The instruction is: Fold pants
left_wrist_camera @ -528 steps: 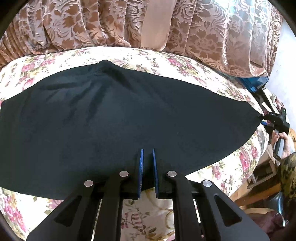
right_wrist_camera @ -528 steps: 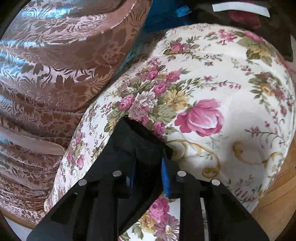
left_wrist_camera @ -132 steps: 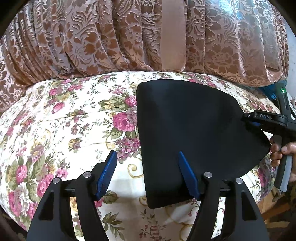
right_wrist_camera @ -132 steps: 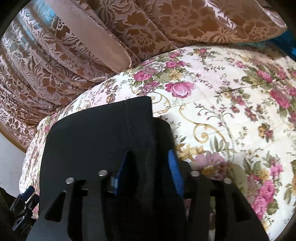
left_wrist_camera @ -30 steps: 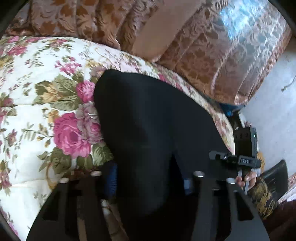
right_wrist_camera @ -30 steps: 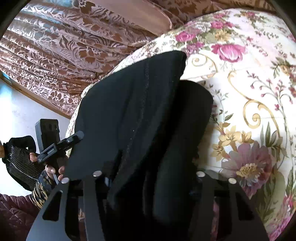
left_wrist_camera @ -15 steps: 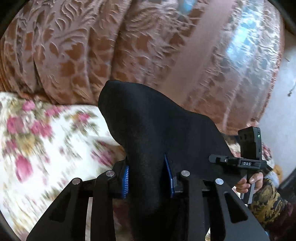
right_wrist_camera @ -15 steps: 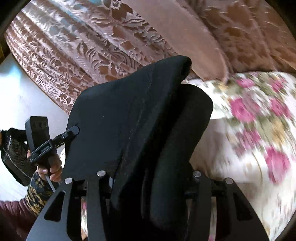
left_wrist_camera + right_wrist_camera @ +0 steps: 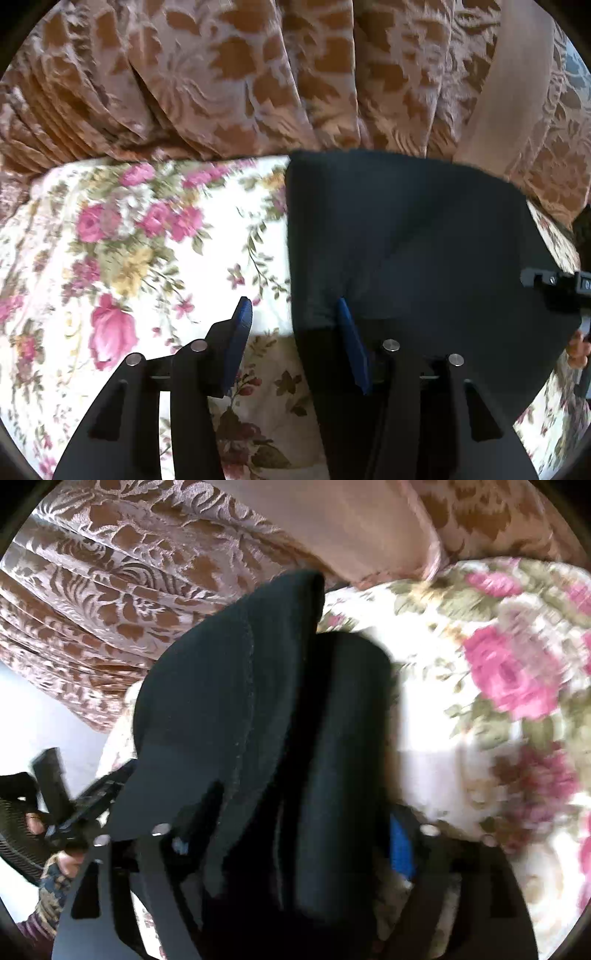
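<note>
The folded black pants (image 9: 413, 251) lie on the floral bedspread (image 9: 122, 258), filling the right half of the left wrist view, below the brown curtain (image 9: 229, 74); the left gripper (image 9: 295, 314) has just been opening, its blue pads apart and clear of the cloth; the right gripper (image 9: 295, 834) has also just been opening, jaws wide with the pants bunched between them.

Folded pants (image 9: 413, 236) released, jaws opened.
</note>
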A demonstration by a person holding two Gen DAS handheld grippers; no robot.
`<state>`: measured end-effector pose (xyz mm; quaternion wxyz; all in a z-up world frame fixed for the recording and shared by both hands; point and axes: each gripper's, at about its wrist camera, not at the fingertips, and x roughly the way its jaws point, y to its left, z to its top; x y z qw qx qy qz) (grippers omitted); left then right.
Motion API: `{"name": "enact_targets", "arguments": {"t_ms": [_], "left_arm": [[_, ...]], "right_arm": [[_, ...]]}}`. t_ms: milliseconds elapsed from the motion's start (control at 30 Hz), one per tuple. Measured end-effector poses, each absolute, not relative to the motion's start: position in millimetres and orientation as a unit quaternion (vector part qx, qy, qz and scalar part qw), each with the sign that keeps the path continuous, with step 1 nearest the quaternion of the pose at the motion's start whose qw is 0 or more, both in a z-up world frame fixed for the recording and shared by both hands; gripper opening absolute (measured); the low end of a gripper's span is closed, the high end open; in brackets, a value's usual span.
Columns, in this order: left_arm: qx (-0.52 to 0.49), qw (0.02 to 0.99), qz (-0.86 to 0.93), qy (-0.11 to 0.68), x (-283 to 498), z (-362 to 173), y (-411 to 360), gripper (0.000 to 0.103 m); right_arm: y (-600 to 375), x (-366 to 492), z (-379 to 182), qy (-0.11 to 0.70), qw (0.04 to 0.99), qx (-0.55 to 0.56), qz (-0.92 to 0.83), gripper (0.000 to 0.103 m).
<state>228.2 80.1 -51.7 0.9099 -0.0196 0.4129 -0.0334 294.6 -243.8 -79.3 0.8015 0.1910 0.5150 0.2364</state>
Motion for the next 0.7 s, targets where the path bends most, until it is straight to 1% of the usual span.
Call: {"name": "enact_targets", "arguments": {"t_ms": [67, 100, 133, 167, 200, 233, 267, 333, 400, 467, 533, 567, 600, 633, 667, 700], "left_arm": [[-0.023, 0.921, -0.014, 0.388, 218, -34, 83, 0.047], [-0.026, 0.926, -0.01, 0.375, 209, -27, 84, 0.047], [-0.025, 0.931, -0.007, 0.363, 198, -21, 83, 0.047], [-0.025, 0.935, -0.011, 0.354, 192, -19, 81, 0.047], [-0.027, 0.938, -0.017, 0.346, 184, -15, 78, 0.047], [-0.027, 0.94, -0.021, 0.34, 175, -13, 74, 0.048], [-0.018, 0.941, -0.022, 0.338, 166, -15, 66, 0.048], [0.004, 0.935, -0.027, 0.354, 162, -25, 51, 0.048], [0.01, 0.927, -0.011, 0.375, 165, -44, 41, 0.048], [0.005, 0.927, -0.003, 0.374, 166, -46, 40, 0.048], [-0.005, 0.93, 0.007, 0.367, 163, -35, 41, 0.048], [-0.01, 0.931, 0.01, 0.366, 160, -31, 41, 0.048], [-0.015, 0.931, 0.01, 0.364, 157, -26, 41, 0.05], [-0.015, 0.934, 0.01, 0.358, 152, -21, 42, 0.053], [-0.014, 0.937, 0.012, 0.35, 146, -17, 41, 0.057], [-0.013, 0.939, 0.013, 0.343, 140, -13, 39, 0.059]], "right_arm": [[-250, 285, -59, 0.493, 0.83, 0.155, 0.212, 0.083], [-253, 279, -49, 0.482, 0.842, 0.139, 0.198, 0.081], [-255, 269, -38, 0.467, 0.856, 0.119, 0.185, 0.069], [-254, 259, -28, 0.454, 0.866, 0.1, 0.184, 0.053], [-254, 251, -25, 0.447, 0.87, 0.091, 0.189, 0.05], [-251, 238, -20, 0.439, 0.871, 0.081, 0.204, 0.043], [-247, 232, -19, 0.437, 0.871, 0.073, 0.212, 0.04], [-237, 218, -27, 0.444, 0.867, 0.043, 0.22, 0.04], [-228, 216, -49, 0.471, 0.861, 0.011, 0.192, 0.04], [-231, 214, -64, 0.464, 0.866, 0.032, 0.183, 0.041], [-235, 213, -60, 0.464, 0.867, 0.058, 0.171, 0.041], [-236, 210, -56, 0.461, 0.869, 0.065, 0.165, 0.043], [-238, 206, -53, 0.457, 0.873, 0.068, 0.158, 0.045], [-240, 200, -47, 0.453, 0.876, 0.072, 0.148, 0.058], [-238, 194, -42, 0.447, 0.879, 0.079, 0.145, 0.072], [-239, 188, -37, 0.438, 0.883, 0.087, 0.144, 0.074]]}}
